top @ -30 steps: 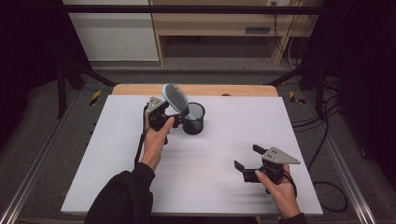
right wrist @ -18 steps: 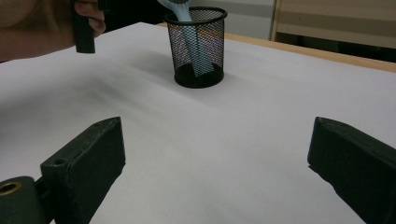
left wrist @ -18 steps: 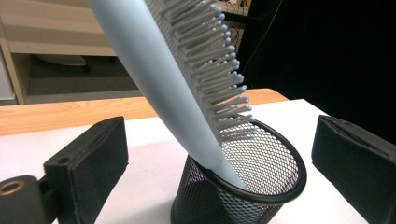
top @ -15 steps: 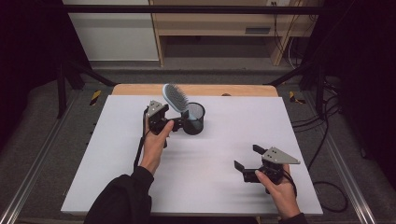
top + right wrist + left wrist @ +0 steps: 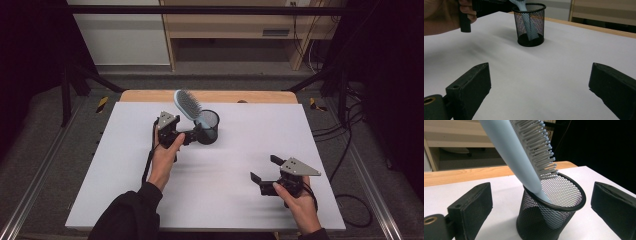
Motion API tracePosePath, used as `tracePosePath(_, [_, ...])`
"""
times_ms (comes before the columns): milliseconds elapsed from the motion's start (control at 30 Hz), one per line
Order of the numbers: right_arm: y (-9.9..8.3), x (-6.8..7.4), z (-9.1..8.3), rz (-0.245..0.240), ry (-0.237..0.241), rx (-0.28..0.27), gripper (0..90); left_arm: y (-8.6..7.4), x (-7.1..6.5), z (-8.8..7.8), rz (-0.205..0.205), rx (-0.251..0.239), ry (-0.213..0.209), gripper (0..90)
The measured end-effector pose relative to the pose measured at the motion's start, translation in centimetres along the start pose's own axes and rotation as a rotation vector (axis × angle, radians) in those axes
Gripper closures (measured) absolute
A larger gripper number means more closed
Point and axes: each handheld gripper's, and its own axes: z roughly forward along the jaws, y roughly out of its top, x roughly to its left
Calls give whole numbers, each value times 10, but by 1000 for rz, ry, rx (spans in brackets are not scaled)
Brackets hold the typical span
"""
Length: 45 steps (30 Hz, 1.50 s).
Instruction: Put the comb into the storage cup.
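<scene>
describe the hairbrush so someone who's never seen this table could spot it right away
On the white table, look toward the far edge near the middle for a black mesh cup, just ahead of the left gripper. The hairbrush stands handle-down in that cup and leans left. It is the one pale blue thing there, its bristled head well above the rim.

We are finding no readable text, no labels, no brands, no numbers, no signs, the small plate on the far cabinet (image 5: 275, 32) is looking too blurred for us to read
</scene>
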Motion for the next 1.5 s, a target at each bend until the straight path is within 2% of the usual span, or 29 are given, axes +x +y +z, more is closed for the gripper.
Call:
tracePosePath(233, [0, 0, 0, 2, 2, 0, 43, -5, 0, -3, 0, 13, 1, 37])
tracePosePath(367, [0, 0, 0, -2, 3, 1, 43, -7, -2, -3, 27, 40, 6, 37])
tracePosePath(1300, [0, 0, 0, 0, 5, 0, 42, -10, -6, -10, 44, 43, -13, 40])
tracePosePath(1500, [0, 0, 0, 0, 6, 0, 42, -11, -8, -13, 62, 40, -6, 40])
